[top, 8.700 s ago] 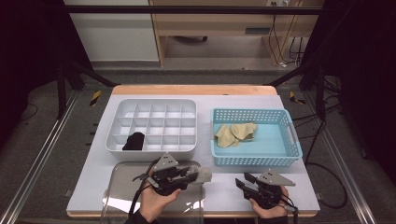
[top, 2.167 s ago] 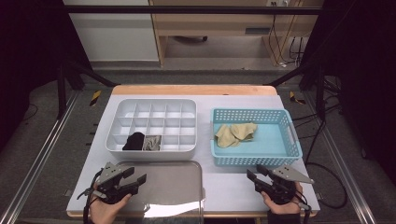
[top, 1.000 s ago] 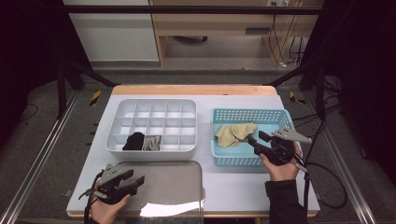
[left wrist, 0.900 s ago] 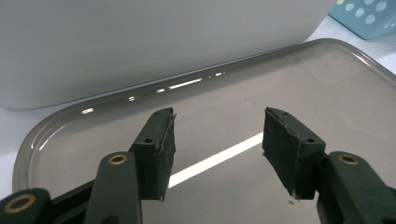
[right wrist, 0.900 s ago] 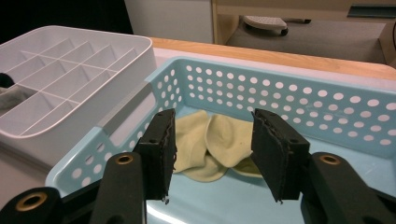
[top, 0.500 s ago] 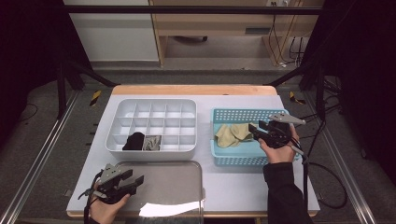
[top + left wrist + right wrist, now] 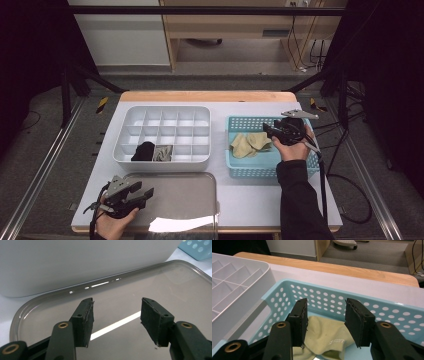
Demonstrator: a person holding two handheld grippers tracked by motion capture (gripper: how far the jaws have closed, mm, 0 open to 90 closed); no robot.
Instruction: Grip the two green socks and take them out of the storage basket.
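The right gripper (image 7: 274, 131) hangs over the blue basket (image 7: 235, 167), its jaws parted and just narrowed above the yellow cloth (image 7: 250, 144); the left gripper (image 7: 142, 195) rests released above the grey tray (image 7: 200, 200). No writing is readable.

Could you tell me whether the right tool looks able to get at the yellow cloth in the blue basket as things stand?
Probably yes. The right tool is over the blue basket, its jaws open and aimed at the yellow cloth, with nothing between them. The basket is open-topped and the cloth lies uncovered.
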